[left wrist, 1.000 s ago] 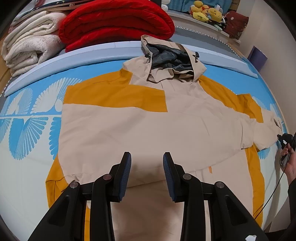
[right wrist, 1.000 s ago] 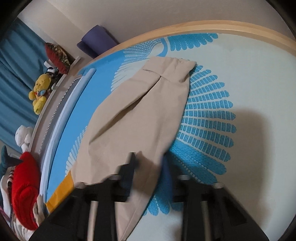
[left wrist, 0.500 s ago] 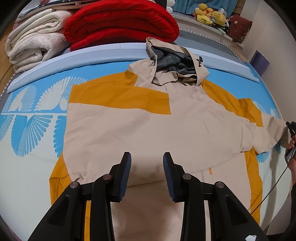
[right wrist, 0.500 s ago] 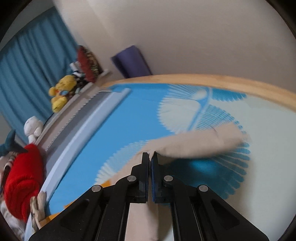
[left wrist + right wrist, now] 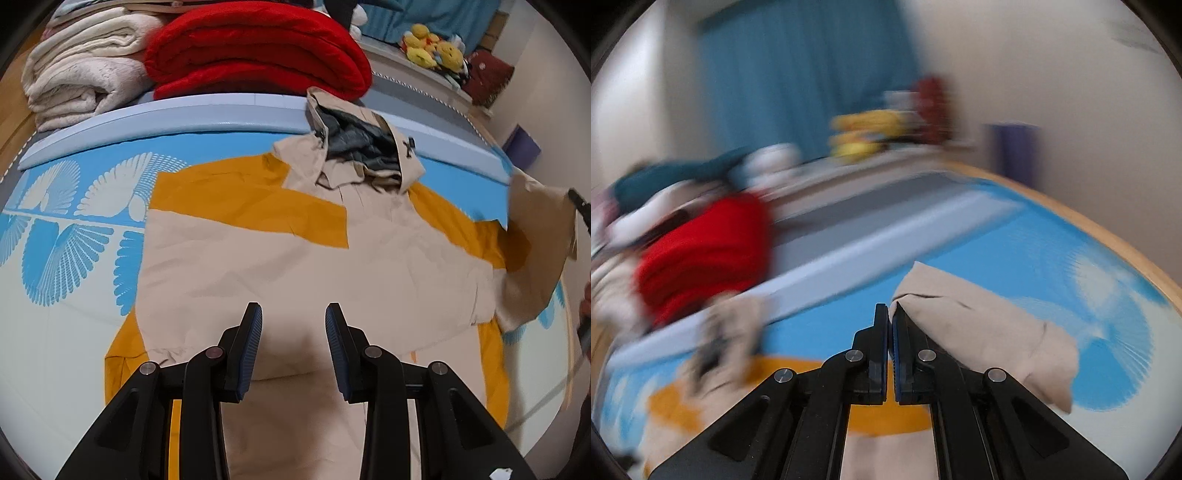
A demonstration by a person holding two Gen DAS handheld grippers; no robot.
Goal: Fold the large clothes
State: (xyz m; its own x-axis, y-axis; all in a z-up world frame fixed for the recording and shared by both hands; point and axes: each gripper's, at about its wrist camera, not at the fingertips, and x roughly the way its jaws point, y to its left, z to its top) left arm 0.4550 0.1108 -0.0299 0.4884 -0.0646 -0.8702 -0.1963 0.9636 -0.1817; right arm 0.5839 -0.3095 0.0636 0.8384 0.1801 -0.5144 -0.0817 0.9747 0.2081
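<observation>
A big jacket (image 5: 295, 258) lies flat on a bed (image 5: 66, 332). The jacket is tan with wide yellow-orange bands. Its hood (image 5: 362, 155) points to the far edge of the bed and shows a dark grey inside. The bed cover is pale with bright blue fan shapes, like feathers. A long light-blue bolster (image 5: 184, 118) runs along the far edge. A wooden rim (image 5: 1108, 236) goes round the bed on the right side.

Behind the bolster sit a folded red blanket (image 5: 258, 48) and a stack of cream blankets (image 5: 81, 70), side by side at the far left corner. Farther right along the back are yellow soft toys (image 5: 432, 51) and a dark red cushion (image 5: 487, 77). A blue curtain (image 5: 809, 74) hangs behind them. A purple thing (image 5: 524, 146) stands by the pale wall (image 5: 1052, 92) at the far right corner; what it is I cannot tell.

The left gripper (image 5: 293, 343) hangs over the near part of the jacket. Its two blue fingers are spread apart, with nothing between them.

The right gripper (image 5: 889, 325) is pressed together and pinches the tan sleeve (image 5: 979, 325) near its end. The sleeve is lifted off the bed on the right side, and its cuff end hangs beside the gripper. The right wrist view is blurry.
</observation>
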